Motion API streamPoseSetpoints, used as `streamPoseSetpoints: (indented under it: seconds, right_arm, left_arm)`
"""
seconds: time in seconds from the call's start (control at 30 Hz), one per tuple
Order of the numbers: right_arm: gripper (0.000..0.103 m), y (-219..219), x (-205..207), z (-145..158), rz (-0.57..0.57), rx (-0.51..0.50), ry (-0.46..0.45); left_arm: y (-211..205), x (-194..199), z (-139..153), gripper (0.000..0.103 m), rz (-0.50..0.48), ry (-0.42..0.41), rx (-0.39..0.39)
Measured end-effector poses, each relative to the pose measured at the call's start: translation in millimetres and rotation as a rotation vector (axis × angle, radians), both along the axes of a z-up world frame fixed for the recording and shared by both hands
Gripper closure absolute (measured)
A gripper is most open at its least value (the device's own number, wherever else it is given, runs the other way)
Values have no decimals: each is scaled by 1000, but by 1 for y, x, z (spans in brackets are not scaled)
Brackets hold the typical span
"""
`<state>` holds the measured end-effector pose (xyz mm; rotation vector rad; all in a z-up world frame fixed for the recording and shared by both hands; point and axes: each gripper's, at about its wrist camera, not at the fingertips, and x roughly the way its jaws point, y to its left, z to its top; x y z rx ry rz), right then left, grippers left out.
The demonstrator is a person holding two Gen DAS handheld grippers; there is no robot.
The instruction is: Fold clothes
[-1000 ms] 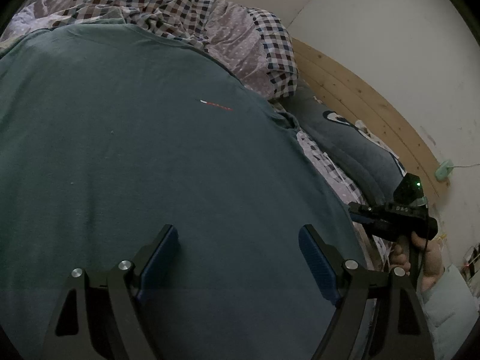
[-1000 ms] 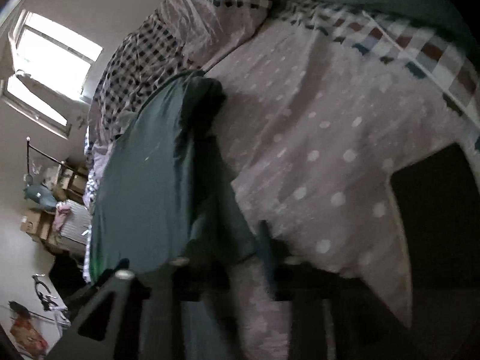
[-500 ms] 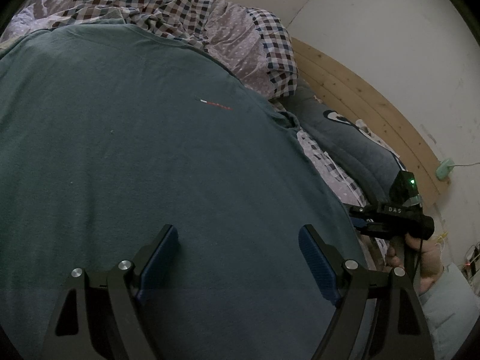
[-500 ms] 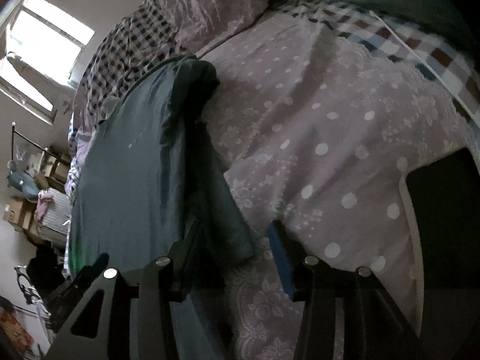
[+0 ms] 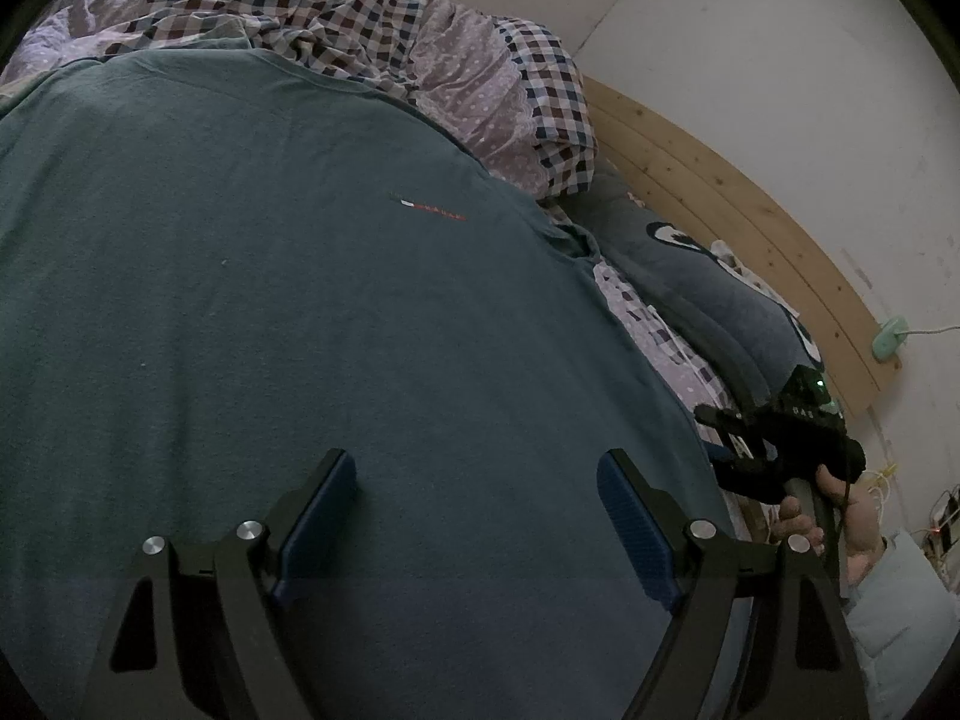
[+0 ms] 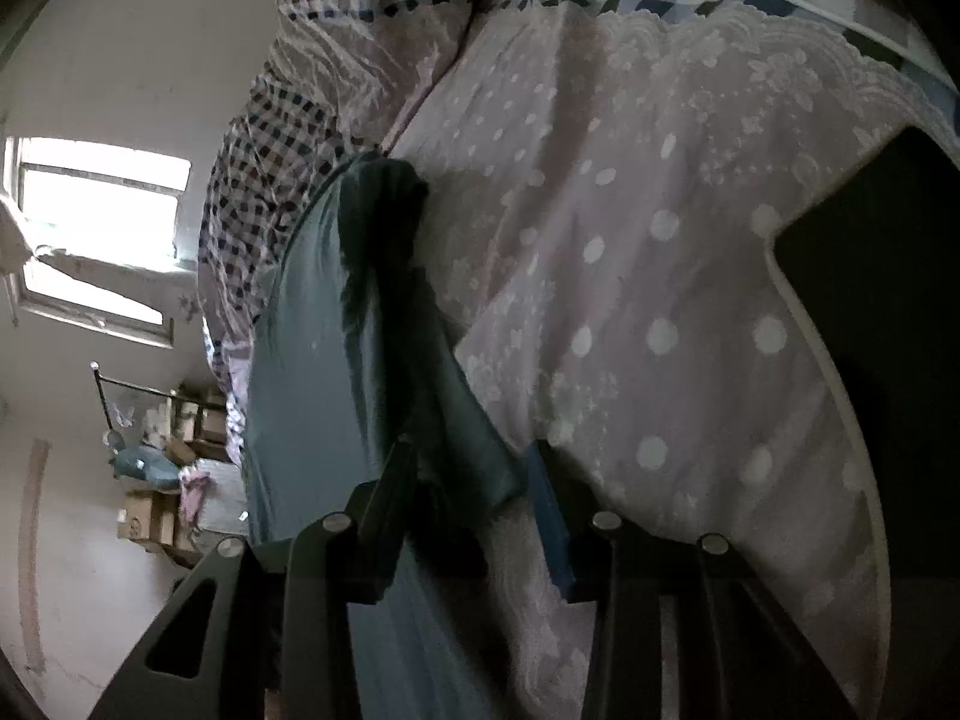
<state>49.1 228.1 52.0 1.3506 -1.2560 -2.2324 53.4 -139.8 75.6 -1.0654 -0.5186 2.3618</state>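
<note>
A dark teal T-shirt [image 5: 300, 330] with a small red and white chest logo [image 5: 427, 214] lies spread flat on the bed. My left gripper [image 5: 477, 516] hovers open just above its middle, holding nothing. In the right wrist view the shirt's sleeve [image 6: 432, 408] lies on the dotted sheet and its tip sits between the fingers of my right gripper [image 6: 474, 504], whose jaws are partly open around it. The right gripper also shows in the left wrist view [image 5: 774, 444] at the shirt's right edge.
A checked and dotted quilt [image 5: 372, 18] is bunched at the far side. A blue pillow [image 5: 708, 300] lies against the wooden headboard [image 5: 750, 210]. A dark flat object [image 6: 882, 348] lies on the sheet at right. Boxes [image 6: 156, 510] stand under the window.
The right gripper has moved in along the sheet so the sleeve tip now lies between its fingers, and its view has tilted. The left gripper has barely moved.
</note>
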Motion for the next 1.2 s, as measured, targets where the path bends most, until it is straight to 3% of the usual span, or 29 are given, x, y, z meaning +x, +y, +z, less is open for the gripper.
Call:
streamPoseSetpoints:
  seconds: [0.2, 0.3, 0.53, 0.7, 0.93, 1.0, 1.2]
  right_arm:
    - [63, 2, 11, -4, -67, -24, -18]
    - [66, 7, 12, -9, -153, -100, -20]
    - [71, 4, 10, -7, -195, -81, -38]
    - [76, 1, 10, 2, -140, 4, -54]
    - [78, -8, 6, 5, -163, 77, -69]
    - [103, -11, 4, 8, -159, 121, -70]
    - [103, -14, 11, 41, -149, 252, 46]
  left_arm:
    - [1, 0, 0, 17, 3, 1, 3]
    - [1, 0, -1, 17, 4, 2, 3]
    - [1, -1, 0, 17, 6, 2, 4]
    - [1, -1, 0, 17, 6, 3, 5]
    - [1, 0, 0, 17, 9, 3, 8]
    - [1, 0, 0, 17, 10, 2, 11]
    - [-2, -1, 0, 17, 10, -3, 24]
